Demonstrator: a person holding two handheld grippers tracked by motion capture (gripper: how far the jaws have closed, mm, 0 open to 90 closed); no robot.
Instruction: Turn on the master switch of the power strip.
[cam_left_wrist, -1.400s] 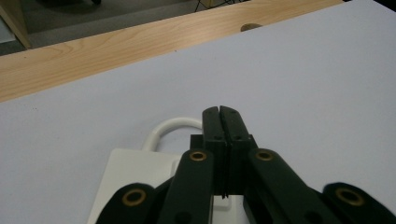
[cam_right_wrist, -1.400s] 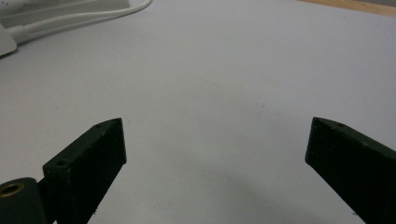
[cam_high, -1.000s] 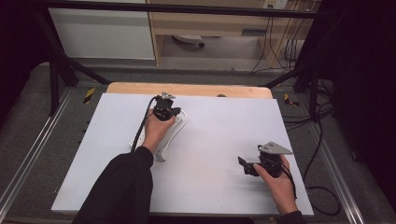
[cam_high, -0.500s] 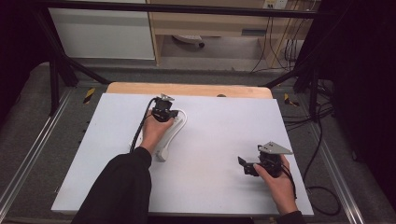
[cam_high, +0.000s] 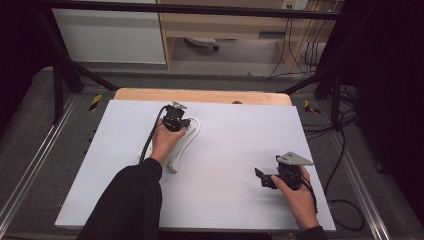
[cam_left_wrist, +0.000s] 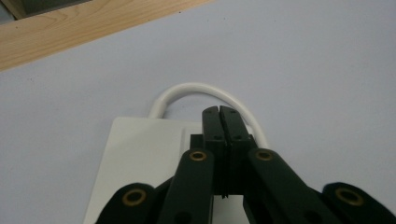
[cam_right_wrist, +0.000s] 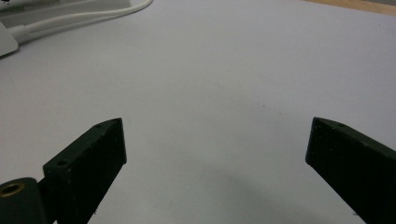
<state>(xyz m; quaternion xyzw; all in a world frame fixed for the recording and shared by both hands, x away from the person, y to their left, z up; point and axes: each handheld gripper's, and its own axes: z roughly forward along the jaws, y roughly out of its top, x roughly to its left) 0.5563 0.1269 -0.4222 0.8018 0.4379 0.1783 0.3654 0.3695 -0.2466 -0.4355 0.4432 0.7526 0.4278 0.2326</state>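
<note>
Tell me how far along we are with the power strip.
Done: the left claw is shut and sits over the end of the white power strip where its cord loops out. In hand: that claw is poised there, gripping nothing. Left: the right claw waits open over bare tabletop, away from the strip.

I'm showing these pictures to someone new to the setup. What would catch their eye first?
Probably the white power strip with its looped white cable, lying left of centre on the pale table. The left hand-held gripper sits over it with its jaws shut together, nothing between them. Near the table's front right corner, the right hand-held gripper rests with jaws wide open over bare surface.
</note>
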